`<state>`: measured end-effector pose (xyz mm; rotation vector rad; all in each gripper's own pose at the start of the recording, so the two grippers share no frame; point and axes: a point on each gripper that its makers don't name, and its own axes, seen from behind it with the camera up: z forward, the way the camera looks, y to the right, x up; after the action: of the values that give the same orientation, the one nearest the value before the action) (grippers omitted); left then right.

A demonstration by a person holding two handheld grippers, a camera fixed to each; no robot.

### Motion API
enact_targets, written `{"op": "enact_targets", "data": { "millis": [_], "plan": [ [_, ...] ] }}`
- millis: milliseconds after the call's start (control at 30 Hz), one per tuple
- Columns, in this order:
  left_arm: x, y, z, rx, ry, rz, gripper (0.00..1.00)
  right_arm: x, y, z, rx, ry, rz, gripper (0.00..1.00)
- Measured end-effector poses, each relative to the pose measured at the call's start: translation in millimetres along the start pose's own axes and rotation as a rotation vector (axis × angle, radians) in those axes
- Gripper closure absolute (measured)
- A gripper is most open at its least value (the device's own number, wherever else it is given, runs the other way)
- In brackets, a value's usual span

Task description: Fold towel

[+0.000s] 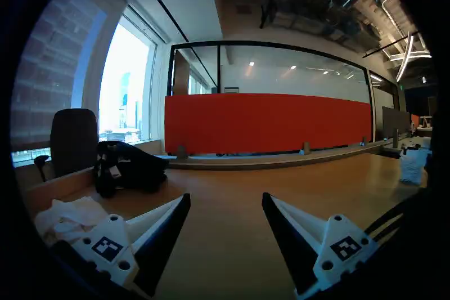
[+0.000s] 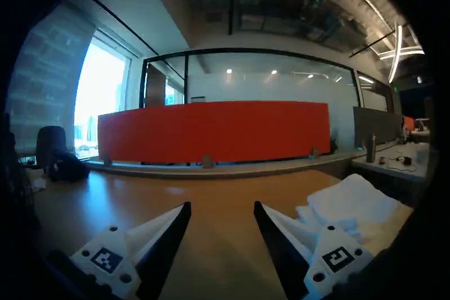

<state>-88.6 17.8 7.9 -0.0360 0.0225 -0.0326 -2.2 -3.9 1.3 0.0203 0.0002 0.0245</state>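
Left gripper (image 1: 225,196): jaws wide apart, empty, over wooden table (image 1: 236,243). Right gripper (image 2: 222,204): likewise spread, holding nothing. Folded towels (image 2: 351,201): stacked just right of it. Crumpled white cloth (image 1: 67,218): near left gripper, apparently not yet folded; task seemingly unfinished.

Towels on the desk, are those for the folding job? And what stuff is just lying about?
For the job:
white towel stack
crumpled white cloth, likely a towel
left claw and right claw, both open
wooden desk

Just lying about:
black bag
office chair
red divider
bottle
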Motion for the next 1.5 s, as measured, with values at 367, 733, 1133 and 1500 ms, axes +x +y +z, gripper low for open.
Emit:
{"op": "enact_targets", "data": {
  "millis": [367, 733, 1133, 1500],
  "plan": [
    [0.3, 0.4, 0.1, 0.0, 0.0, 0.0, 0.06, 1.2, -2.3, 0.5, -0.008, -0.001, -0.025, 0.14],
    [0.3, 0.2, 0.3, 0.0, 0.0, 0.0, 0.06, 0.7, -3.1, -0.7, -0.004, -0.001, -0.024, 0.14],
    [0.4, -0.2, -0.1, 0.0, 0.0, 0.0, 0.06, 0.6, -2.5, -0.2, -0.004, -0.001, -0.025, 0.0],
    [1.0, -0.2, -0.4, 0.0, 0.0, 0.0, 0.06, 0.7, -2.5, -0.4, -0.005, -0.001, -0.024, 0.0]
  ]
}}
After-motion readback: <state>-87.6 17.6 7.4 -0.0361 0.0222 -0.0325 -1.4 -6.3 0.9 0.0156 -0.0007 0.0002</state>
